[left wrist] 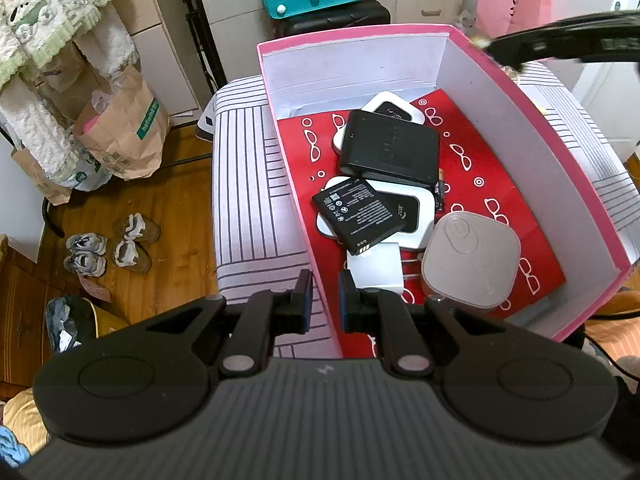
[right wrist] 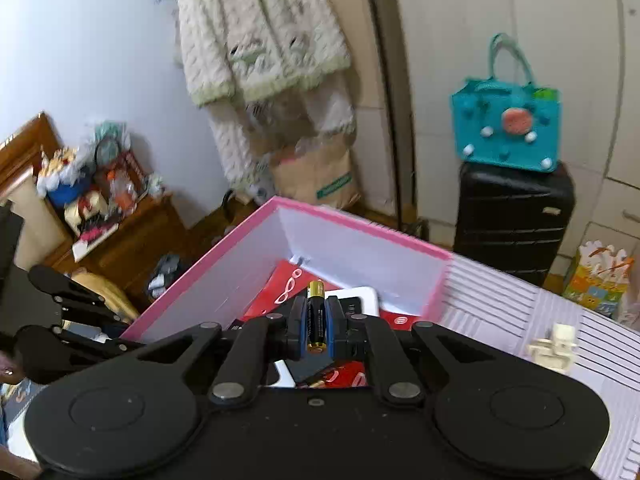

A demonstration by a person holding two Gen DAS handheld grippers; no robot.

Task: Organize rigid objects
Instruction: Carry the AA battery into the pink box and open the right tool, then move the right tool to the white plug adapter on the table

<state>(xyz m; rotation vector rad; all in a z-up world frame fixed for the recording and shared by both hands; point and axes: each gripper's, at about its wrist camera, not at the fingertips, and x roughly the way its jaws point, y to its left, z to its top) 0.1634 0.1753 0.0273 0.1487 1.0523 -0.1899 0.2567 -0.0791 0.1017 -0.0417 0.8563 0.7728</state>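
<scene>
A pink box (left wrist: 352, 38) with white inner walls stands on a striped cloth. Lying in it on red patterned paper (left wrist: 500, 168) are a flat black battery (left wrist: 358, 216), a black case (left wrist: 392, 152), two white pocket devices (left wrist: 394, 110), a grey square tag (left wrist: 472, 260) and a white adapter (left wrist: 374, 268). My left gripper (left wrist: 325, 300) is shut on the box's near left wall. My right gripper (right wrist: 316, 322) is shut on a black and gold AA battery (right wrist: 316, 312), held above the box (right wrist: 360, 220). In the left wrist view it shows blurred as the right gripper (left wrist: 560, 40), over the box's far right corner.
The striped cloth (left wrist: 244, 184) extends left and right of the box. A small white plastic part (right wrist: 554, 346) lies on it to the right. Beyond stand a black suitcase (right wrist: 514, 216) with a teal bag (right wrist: 508, 128) on top. Paper bags (left wrist: 124, 136) and shoes (left wrist: 108, 246) sit on the floor.
</scene>
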